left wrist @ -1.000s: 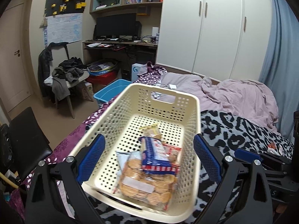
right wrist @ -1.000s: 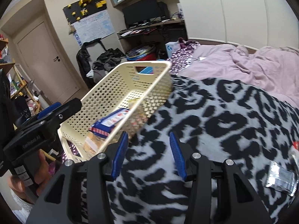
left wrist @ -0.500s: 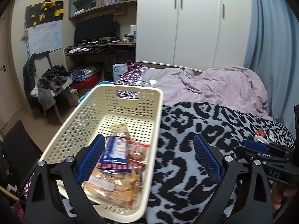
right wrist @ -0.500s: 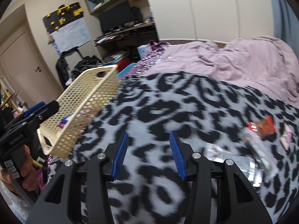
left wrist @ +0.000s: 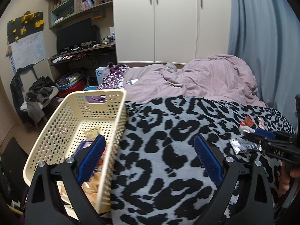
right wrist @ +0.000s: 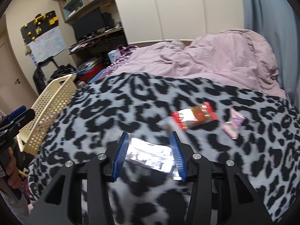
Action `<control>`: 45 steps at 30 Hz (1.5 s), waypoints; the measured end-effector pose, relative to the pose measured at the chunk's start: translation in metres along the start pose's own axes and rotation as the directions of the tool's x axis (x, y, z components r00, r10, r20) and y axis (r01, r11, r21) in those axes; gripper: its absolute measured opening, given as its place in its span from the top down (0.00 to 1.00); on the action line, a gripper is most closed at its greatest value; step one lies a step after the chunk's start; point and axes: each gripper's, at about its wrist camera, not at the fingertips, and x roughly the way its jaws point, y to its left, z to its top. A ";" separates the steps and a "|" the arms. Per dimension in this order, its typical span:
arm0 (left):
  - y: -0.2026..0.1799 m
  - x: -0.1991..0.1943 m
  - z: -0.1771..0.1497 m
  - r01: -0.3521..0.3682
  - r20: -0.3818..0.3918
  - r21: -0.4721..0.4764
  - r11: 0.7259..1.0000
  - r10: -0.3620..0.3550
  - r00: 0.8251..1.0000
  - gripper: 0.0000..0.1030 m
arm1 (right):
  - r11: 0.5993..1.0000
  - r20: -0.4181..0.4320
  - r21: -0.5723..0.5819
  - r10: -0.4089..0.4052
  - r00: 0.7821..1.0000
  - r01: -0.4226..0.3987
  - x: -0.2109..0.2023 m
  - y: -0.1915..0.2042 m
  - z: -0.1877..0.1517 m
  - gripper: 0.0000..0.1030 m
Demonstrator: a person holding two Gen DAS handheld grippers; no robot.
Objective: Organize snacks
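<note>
Right claw (right wrist: 149,156), jaws parted and empty, is poised astride a flat silver foil snack packet (right wrist: 150,156) (judged light, crinkly, slippery); its long edges are best pinched.

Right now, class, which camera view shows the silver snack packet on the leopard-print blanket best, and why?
The right wrist view: the silver snack packet lies large and near, between the open fingers of the right gripper, though slightly blurred. The left wrist view shows the packet small, at the far right of the blanket, partly behind the right gripper.
</note>
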 end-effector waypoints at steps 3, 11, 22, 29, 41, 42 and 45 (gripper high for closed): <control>-0.010 0.003 -0.001 0.012 -0.010 0.024 1.000 -0.012 1.000 0.06 | 1.000 0.001 0.009 -0.020 1.000 0.020 -0.001 -0.011 -0.001 0.55; -0.028 0.008 0.000 0.029 -0.019 0.056 0.998 -0.028 0.999 0.06 | 0.998 0.011 -0.033 -0.059 0.998 0.060 0.001 -0.017 0.000 0.56; -0.039 0.012 0.003 0.042 -0.030 0.074 0.996 -0.040 0.999 0.06 | 0.992 -0.062 -0.118 -0.055 0.997 0.047 0.017 -0.022 0.002 0.56; -0.048 0.017 0.006 0.058 -0.035 0.087 0.995 -0.055 0.998 0.06 | 0.988 -0.066 -0.150 -0.049 0.997 0.038 0.019 -0.020 0.003 0.58; -0.060 0.021 0.012 0.068 -0.037 0.109 0.992 -0.065 0.997 0.06 | 0.975 -0.098 -0.219 -0.073 0.993 0.050 0.028 -0.018 0.003 0.75; -0.062 0.022 0.013 0.070 -0.040 0.110 0.991 -0.066 0.997 0.06 | 0.973 -0.099 -0.227 -0.074 0.992 0.050 0.028 -0.018 0.002 0.75; -0.067 0.026 0.015 0.081 -0.047 0.114 0.990 -0.076 0.996 0.06 | 0.972 -0.102 -0.232 -0.063 0.993 0.037 0.028 -0.018 0.002 0.79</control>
